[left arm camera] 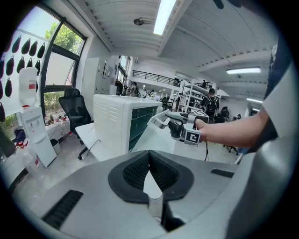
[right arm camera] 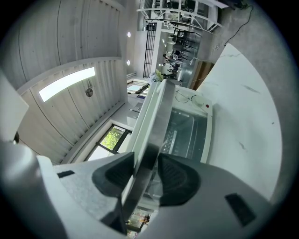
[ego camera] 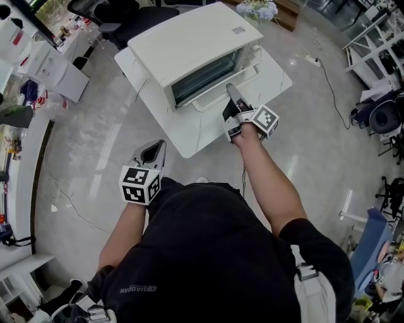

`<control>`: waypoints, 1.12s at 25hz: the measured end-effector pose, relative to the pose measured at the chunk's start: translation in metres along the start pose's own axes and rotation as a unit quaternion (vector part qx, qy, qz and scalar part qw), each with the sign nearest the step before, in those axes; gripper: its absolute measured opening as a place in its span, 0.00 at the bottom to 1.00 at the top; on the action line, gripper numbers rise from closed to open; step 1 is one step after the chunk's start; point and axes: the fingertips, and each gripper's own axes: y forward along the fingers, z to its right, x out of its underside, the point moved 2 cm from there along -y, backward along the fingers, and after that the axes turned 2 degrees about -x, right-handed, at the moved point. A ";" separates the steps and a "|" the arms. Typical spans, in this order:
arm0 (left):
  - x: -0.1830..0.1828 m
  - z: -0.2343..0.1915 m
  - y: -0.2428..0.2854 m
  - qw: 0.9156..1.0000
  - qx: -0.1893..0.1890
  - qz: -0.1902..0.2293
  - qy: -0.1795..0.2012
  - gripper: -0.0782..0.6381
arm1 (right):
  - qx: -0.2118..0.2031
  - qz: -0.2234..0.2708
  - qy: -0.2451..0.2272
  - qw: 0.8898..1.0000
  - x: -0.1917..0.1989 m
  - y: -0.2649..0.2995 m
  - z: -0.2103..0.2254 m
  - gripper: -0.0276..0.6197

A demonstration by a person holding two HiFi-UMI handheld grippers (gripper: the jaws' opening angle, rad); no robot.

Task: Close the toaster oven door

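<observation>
Both pads (right arm camera: 180,179) of my right gripper (right arm camera: 147,163) were pressed onto the handle (right arm camera: 156,121), a silver bar that ran straight up between them and away from me. That handle sat on the free edge of the door (ego camera: 214,96), which hung partway open and tilted out from the front of the oven (ego camera: 189,41). Past the bar, the right gripper view looked into the oven's cavity, where a wire rack (right arm camera: 170,137) showed behind the open gap. My right arm (ego camera: 271,183) reached forward to the oven's front.

The oven itself stood on a white table (ego camera: 189,135), its front turned toward me.

My left gripper (ego camera: 151,151) held nothing. Its jaws were drawn together with the tips meeting, leaving only a small wedge of light lower down between the pads. It hovered well short of the oven, off the table's near edge and close to my body, pointing toward the oven.

Beyond the oven, on its far side, stood a black chair (ego camera: 132,16), and near the oven's far right corner was a bunch of flowers (ego camera: 257,9). A dark cable (ego camera: 331,82) trailed over the floor to the right of the oven.
</observation>
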 end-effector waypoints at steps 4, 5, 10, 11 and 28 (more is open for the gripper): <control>0.000 -0.001 -0.001 1.000 -0.002 0.001 -0.001 0.11 | -0.001 0.001 -0.015 1.000 -0.002 0.006 -0.002 0.27; 0.000 -0.001 -0.001 1.000 -0.002 0.001 -0.001 0.11 | -0.001 0.001 -0.018 1.000 -0.002 0.008 -0.002 0.27; 0.001 -0.002 -0.002 1.000 -0.003 0.002 -0.003 0.11 | -0.004 -0.002 -0.025 1.000 -0.003 0.016 -0.008 0.27; 0.001 -0.002 -0.002 1.000 -0.003 0.002 -0.004 0.11 | -0.004 -0.003 -0.027 1.000 -0.003 0.017 -0.008 0.28; 0.001 -0.010 -0.008 1.000 -0.013 0.008 -0.010 0.11 | -0.008 -0.014 -0.035 0.999 -0.005 0.042 -0.014 0.28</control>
